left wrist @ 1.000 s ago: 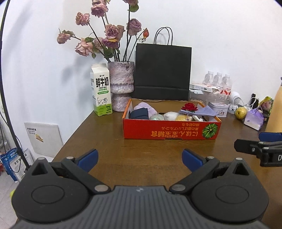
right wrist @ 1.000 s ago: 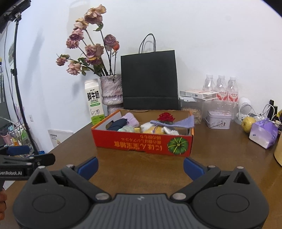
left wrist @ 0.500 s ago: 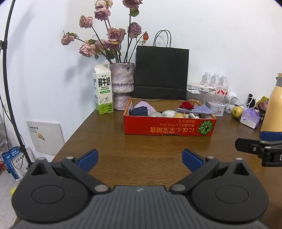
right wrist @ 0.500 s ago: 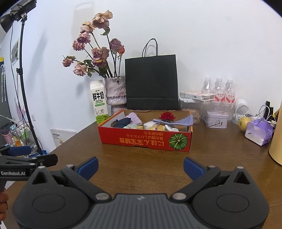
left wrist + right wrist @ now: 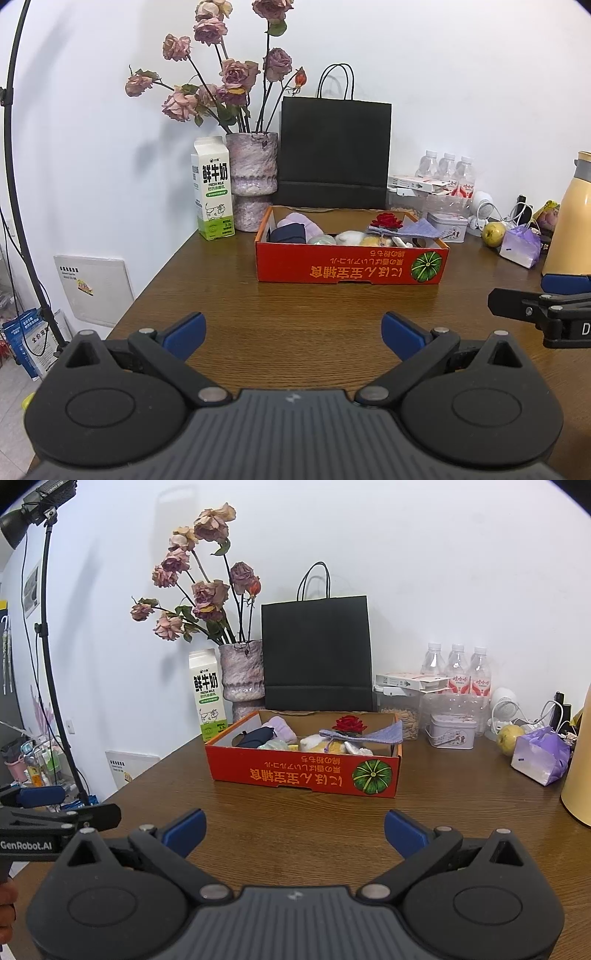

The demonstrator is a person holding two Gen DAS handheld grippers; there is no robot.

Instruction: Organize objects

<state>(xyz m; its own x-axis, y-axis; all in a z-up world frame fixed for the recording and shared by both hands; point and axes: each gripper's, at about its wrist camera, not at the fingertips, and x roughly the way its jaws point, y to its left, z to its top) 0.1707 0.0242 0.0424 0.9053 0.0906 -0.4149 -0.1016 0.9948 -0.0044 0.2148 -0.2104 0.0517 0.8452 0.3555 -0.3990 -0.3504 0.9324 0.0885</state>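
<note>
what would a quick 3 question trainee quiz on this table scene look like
1. True or false: the left gripper and the right gripper are both open and hold nothing.
2. What stands directly left of the vase? A) black paper bag B) milk carton C) apple
3. Fill in: the red rose lies inside the ____ box.

Key
1. True.
2. B, the milk carton; the black paper bag is on the vase's right.
3. Orange, the orange box in the middle of the table.
</note>
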